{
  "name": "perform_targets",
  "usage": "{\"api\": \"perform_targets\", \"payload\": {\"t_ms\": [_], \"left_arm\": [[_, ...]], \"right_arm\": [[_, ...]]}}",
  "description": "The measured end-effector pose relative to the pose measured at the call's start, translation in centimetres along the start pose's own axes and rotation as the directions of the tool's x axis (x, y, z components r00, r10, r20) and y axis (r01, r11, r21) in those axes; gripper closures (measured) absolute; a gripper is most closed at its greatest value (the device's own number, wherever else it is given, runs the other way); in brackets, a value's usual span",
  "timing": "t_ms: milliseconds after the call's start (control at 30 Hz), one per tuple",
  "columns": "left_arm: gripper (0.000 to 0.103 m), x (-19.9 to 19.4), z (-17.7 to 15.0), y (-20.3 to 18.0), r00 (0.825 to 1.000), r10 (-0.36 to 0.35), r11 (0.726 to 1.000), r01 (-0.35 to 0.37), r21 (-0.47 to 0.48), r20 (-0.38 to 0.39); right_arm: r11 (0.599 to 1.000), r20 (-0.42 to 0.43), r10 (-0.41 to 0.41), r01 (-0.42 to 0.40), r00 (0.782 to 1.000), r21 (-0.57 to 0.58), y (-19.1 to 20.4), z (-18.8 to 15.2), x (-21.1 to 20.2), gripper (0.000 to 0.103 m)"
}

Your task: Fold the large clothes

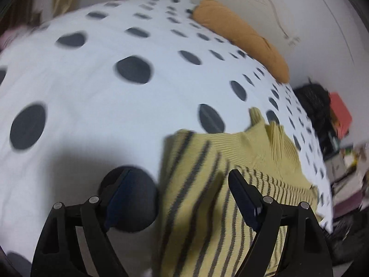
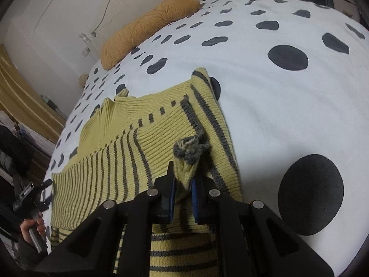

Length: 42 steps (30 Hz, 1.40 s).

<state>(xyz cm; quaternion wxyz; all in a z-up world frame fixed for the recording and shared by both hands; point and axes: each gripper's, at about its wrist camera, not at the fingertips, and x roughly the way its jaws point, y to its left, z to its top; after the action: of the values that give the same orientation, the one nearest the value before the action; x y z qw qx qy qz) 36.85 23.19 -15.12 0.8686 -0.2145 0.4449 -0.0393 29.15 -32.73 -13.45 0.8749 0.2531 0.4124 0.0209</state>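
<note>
A yellow knit sweater with grey stripes lies partly folded on the bed cover. My right gripper is shut on a bunched corner of the sweater with a frayed grey edge, lifted a little off the pile. My left gripper stands open over the sweater, at its left edge. Its right finger is above the striped knit and its left finger above a dark dot on the cover. Nothing is between its pads. In the right wrist view the left gripper shows at the far left, held by a hand.
The white bed cover has dark dots. An orange pillow lies along the wall side of the bed. Dark bags and a red box crowd the floor past the bed's edge. A yellow curtain hangs at the left.
</note>
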Motion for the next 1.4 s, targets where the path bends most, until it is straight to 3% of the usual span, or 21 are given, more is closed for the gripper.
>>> {"api": "perform_targets", "payload": {"t_ms": [67,133,200,300,367,433,567,667,767,833,900,967,1000,1067,1100,1133,1200,1267,1300,1333,1400], "left_arm": [[0.022,1.2,0.3,-1.4,1.000,0.026,0.995,-0.025,0.094,-0.015],[0.083,3.5,1.0,-1.7,0.996,0.057,0.995,-0.051,0.090,-0.064],[0.092,3.2,1.6,-1.1,0.996,0.085,0.995,-0.084,0.048,-0.027],[0.094,1.6,2.6,-0.9,0.976,0.204,0.977,-0.208,0.046,0.079],[0.103,3.2,3.0,0.9,0.924,0.376,0.925,-0.379,0.029,0.061],[0.103,4.2,2.4,3.8,0.948,0.317,0.948,-0.317,-0.024,0.003],[0.102,1.1,2.0,4.2,0.960,0.277,0.961,-0.277,-0.010,0.044],[0.103,-3.0,1.5,3.4,0.984,0.157,0.987,-0.153,-0.050,0.085],[0.088,-5.3,0.3,-1.6,0.992,0.067,0.995,-0.075,0.071,0.102],[0.065,-5.3,-1.3,-4.9,0.997,-0.061,0.990,0.054,0.129,0.047],[0.057,-4.0,-3.4,-7.5,0.990,-0.139,0.976,0.143,0.162,-0.032],[0.058,-1.1,-4.9,-8.6,0.997,0.003,0.977,0.013,0.211,-0.078],[0.065,0.2,-5.2,-8.2,0.995,0.044,0.976,-0.023,0.219,-0.090],[0.075,1.3,-5.6,-7.1,0.996,0.060,0.976,-0.044,0.214,-0.065],[0.081,0.9,-5.4,-6.8,0.997,0.057,0.978,-0.044,0.205,-0.060],[0.082,0.3,-5.2,-6.5,0.996,0.053,0.982,-0.040,0.184,-0.066],[0.075,-2.8,-5.3,-6.0,0.997,0.067,0.987,-0.059,0.149,-0.048],[0.033,-6.3,-6.1,-5.0,0.996,0.091,0.983,-0.090,0.162,0.002],[0.004,-8.0,-6.6,-4.4,0.995,0.092,0.980,-0.096,0.176,0.030],[0.001,-9.6,-7.9,-3.8,0.993,0.101,0.974,-0.110,0.199,0.055],[0.001,-11.0,-9.8,-3.2,0.991,0.126,0.957,-0.135,0.259,0.050]], "right_arm": [[1.000,0.000,0.015,-0.015,1.000,0.018,-0.3,0.0,0.1,0.091],[0.999,-0.001,0.031,-0.031,1.000,0.035,-0.1,0.0,0.1,0.091],[0.998,0.000,0.046,-0.046,0.999,0.043,0.2,0.2,-0.2,0.091],[0.999,0.009,0.043,-0.044,0.999,0.025,0.7,0.5,-1.2,0.091],[1.000,-0.001,0.007,-0.007,1.000,0.003,0.4,0.3,-1.1,0.091],[1.000,-0.021,0.004,-0.004,1.000,0.027,-0.5,0.1,0.0,0.092],[0.999,-0.020,0.030,-0.029,0.999,0.038,-1.1,0.1,-0.4,0.092],[0.993,-0.019,0.012,-0.010,1.000,0.114,-2.2,0.4,-2.2,0.087],[0.987,0.092,-0.104,0.091,0.990,0.133,-2.7,0.4,-5.8,0.075],[0.996,0.122,0.001,-0.012,0.993,0.092,-1.5,0.9,-6.6,0.075],[0.982,0.084,0.169,-0.176,0.982,0.076,0.3,1.2,-6.0,0.075],[0.963,0.007,0.262,-0.262,0.965,0.054,2.0,1.0,-4.2,0.073],[0.973,-0.026,0.230,-0.228,0.973,0.045,2.5,0.8,-3.1,0.073],[0.998,-0.114,0.069,-0.068,0.991,0.010,2.4,0.3,-0.4,0.076],[1.000,-0.139,0.027,-0.027,0.990,-0.001,1.8,0.1,0.6,0.095],[1.000,-0.141,0.009,-0.010,0.990,-0.010,1.2,0.1,0.6,0.103],[0.998,-0.113,0.057,-0.054,0.992,0.034,-0.2,0.3,-1.6,0.101],[1.000,-0.048,0.007,-0.006,0.999,0.012,-1.1,0.4,-5.2,0.076],[1.000,-0.020,-0.014,0.013,1.000,-0.018,-1.7,0.3,-6.9,0.040],[0.999,-0.014,-0.017,0.016,1.000,-0.048,-2.2,0.0,-8.0,0.019],[0.991,-0.046,0.006,-0.012,0.999,-0.136,-3.1,-0.9,-9.4,0.019]]}}
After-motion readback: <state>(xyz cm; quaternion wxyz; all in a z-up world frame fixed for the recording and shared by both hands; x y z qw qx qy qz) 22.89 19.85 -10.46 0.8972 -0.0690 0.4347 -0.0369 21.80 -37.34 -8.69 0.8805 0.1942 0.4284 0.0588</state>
